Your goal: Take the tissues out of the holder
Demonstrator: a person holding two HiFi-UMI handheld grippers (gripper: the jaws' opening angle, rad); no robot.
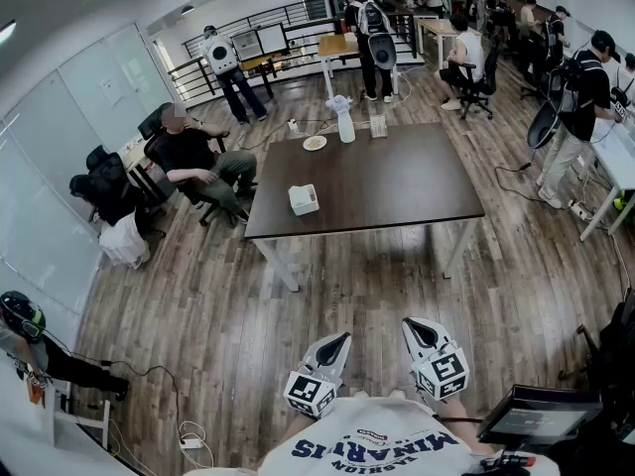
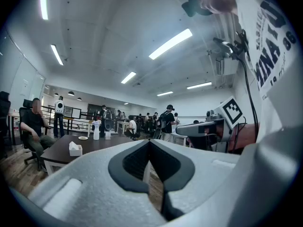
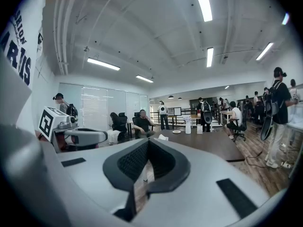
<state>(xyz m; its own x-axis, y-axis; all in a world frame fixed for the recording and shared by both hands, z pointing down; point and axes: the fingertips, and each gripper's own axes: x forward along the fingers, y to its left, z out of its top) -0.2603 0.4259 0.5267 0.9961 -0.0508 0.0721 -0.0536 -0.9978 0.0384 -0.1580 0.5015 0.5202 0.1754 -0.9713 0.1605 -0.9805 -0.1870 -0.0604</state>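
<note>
Standing well back from the dark table (image 1: pixel 397 181), a stretch of wooden floor (image 1: pixel 298 305) in between. Holding the left gripper (image 1: pixel 340 339) and the right gripper (image 1: pixel 413 325) side by side just above a white printed shirt (image 1: pixel 372 449), both aimed toward the table. Hands out of sight under the marker cubes and the shirt.

Looking along the left gripper (image 2: pixel 150 143): jaws together at the tips, nothing caught between, only a sliver of floor through the slot lower down. Same story along the right gripper (image 3: pixel 148 143): jaws pressed together, empty.

Far from both, the white tissue holder (image 1: pixel 304 200) sitting on the table near its left front edge, well apart from the plate (image 1: pixel 315 143) and the white bottle (image 1: pixel 344 123) at the far edge. Small in every view; a pale tuft of tissues (image 2: pixel 72 144) poking from the top, folds too tiny to make out. In the right gripper view, mostly hidden behind the jaw tops, just the tuft peeking over.

Left of the table, a seated person (image 1: pixel 193 162).
</note>
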